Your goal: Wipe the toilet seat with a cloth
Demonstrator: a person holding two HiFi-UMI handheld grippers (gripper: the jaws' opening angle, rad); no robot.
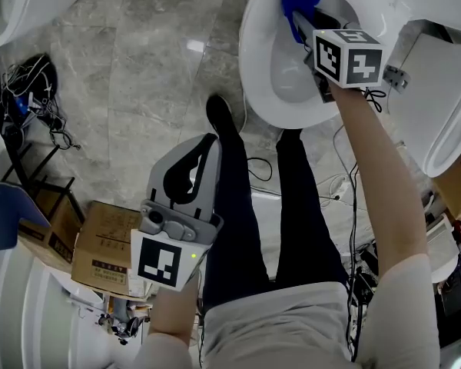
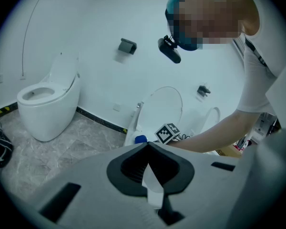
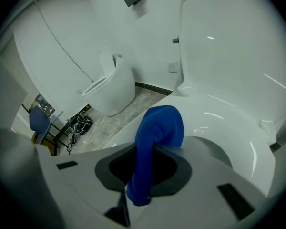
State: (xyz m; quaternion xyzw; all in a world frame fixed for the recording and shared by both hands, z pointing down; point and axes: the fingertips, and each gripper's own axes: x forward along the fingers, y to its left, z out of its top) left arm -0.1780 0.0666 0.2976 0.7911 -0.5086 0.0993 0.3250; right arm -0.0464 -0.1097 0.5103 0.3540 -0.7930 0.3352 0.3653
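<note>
1. Here, the toilet sits directly beneath the right gripper, its lid raised just beyond the jaws. Wiping appears to be under way, but no view shows which stretch of the toilet seat has been covered, so most of the ring is judged left to do.
2. The left gripper, jaws together on nothing, hangs well back from the bowl, beside the person's leg.
3. The right gripper is clamped on the blue cloth, which bulges ahead of its tips at the seat's far curve. Whether it is pressing on the seat cannot be told.
4. The seat curves away unobstructed on both sides of the cloth. The inner edge drops into the bowl just beside the jaws, and the upright lid stands close ahead.
</note>
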